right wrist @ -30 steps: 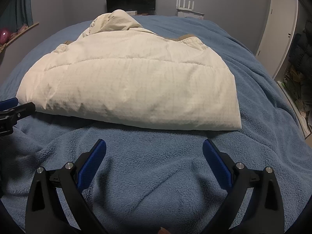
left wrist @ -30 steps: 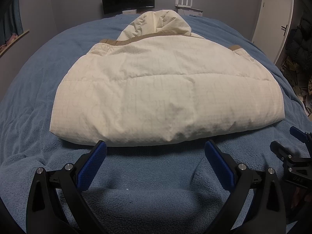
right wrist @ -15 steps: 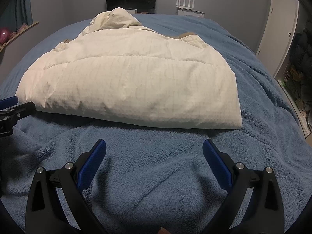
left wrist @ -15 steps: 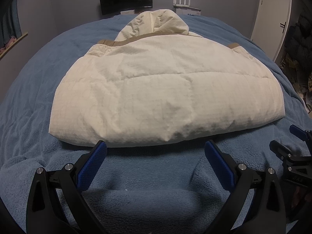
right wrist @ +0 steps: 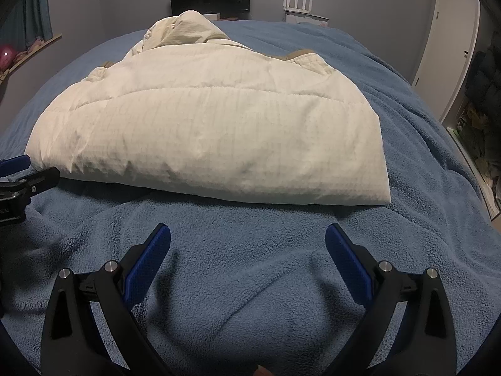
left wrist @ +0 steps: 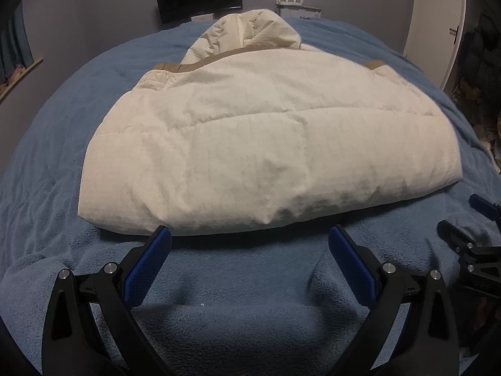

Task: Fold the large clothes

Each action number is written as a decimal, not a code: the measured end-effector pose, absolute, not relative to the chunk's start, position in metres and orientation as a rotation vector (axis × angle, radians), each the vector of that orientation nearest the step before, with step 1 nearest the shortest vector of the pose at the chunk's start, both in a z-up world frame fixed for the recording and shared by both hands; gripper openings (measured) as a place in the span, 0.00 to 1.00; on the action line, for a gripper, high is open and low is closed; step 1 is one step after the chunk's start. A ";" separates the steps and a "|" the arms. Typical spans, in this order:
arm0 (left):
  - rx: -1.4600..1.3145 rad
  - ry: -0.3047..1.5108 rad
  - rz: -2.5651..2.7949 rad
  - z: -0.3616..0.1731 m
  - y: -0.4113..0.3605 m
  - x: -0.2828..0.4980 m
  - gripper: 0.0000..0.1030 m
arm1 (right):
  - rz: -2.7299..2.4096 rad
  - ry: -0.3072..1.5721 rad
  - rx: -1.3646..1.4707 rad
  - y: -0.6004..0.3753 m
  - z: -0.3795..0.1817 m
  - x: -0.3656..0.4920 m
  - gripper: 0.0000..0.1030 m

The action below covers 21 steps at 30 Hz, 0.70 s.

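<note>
Cream puffy hooded jacket lies folded flat in the middle of the bed, on a fuzzy blue blanket. Its hood points to the far side. Near its close edge, the left tool is wide open and holds nothing. The right tool is wide open too, over bare blanket.

Bare blue blanket ahead of both grippers, nothing in the path up to the folded cream jacket. Jacket blocks the bed's middle. Open blanket strips left and right of it.
</note>
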<state>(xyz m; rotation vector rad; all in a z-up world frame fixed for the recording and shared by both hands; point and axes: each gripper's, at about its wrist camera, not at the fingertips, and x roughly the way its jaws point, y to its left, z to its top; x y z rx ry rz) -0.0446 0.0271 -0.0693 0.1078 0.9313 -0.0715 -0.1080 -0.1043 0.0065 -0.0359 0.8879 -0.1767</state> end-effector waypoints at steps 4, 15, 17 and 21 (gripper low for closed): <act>0.122 0.930 -0.072 -0.070 0.025 -0.044 0.94 | -0.177 0.889 -0.035 -0.104 0.006 -0.108 0.92; 0.146 0.939 -0.075 -0.072 0.021 -0.044 0.94 | -0.181 0.891 -0.032 -0.105 0.005 -0.108 0.92; 0.141 0.942 -0.074 -0.071 0.022 -0.044 0.94 | -0.181 0.891 -0.032 -0.105 0.005 -0.108 0.92; 0.130 0.949 -0.073 -0.071 0.023 -0.042 0.94 | -0.181 0.884 -0.031 -0.106 0.006 -0.108 0.92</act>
